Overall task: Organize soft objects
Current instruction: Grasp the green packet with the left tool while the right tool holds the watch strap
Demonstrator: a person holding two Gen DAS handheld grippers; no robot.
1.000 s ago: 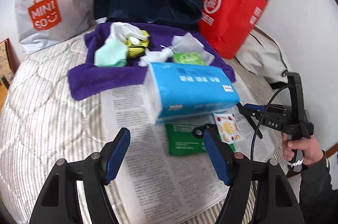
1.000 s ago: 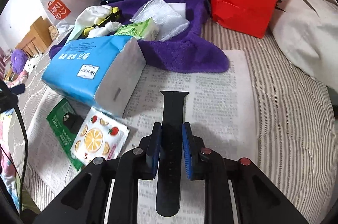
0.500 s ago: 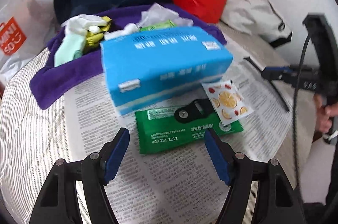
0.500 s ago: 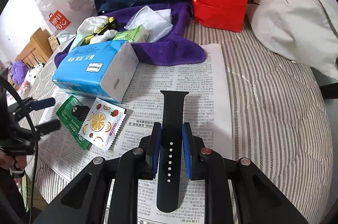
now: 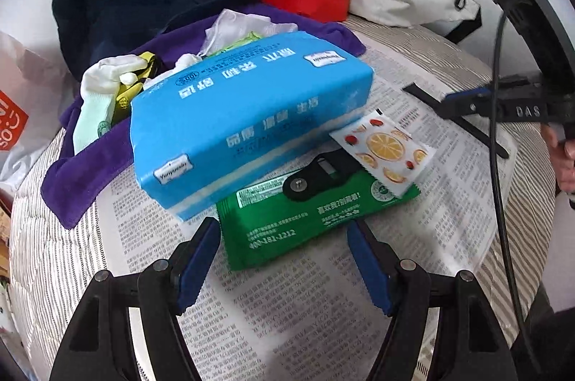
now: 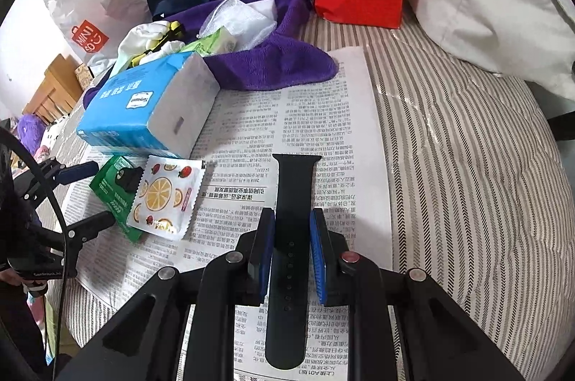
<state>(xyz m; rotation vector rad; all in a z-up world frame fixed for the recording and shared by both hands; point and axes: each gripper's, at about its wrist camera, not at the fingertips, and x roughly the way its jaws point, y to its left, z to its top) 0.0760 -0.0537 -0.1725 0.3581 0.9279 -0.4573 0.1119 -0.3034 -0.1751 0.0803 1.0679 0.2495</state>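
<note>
**Left wrist view: green packet lined up**

Left wrist view: blue tissue pack (image 5: 248,126) lies on the newspaper (image 5: 323,320); green packet (image 5: 305,223) sits against it, nearer than a second ago. Left gripper (image 5: 284,259) is held wide, empty (packet should be straddled squarely). Watch strap (image 6: 291,237) is pinched narrowly by right gripper (image 6: 291,250).

Left gripper (image 5: 284,237) black-framed with blue ribbed pads, silver screws at pivots, right gripper (image 6: 291,248) matching, one red screw, "DAS" marking, black cable, dark sleeve (image 5: 539,338).
</note>
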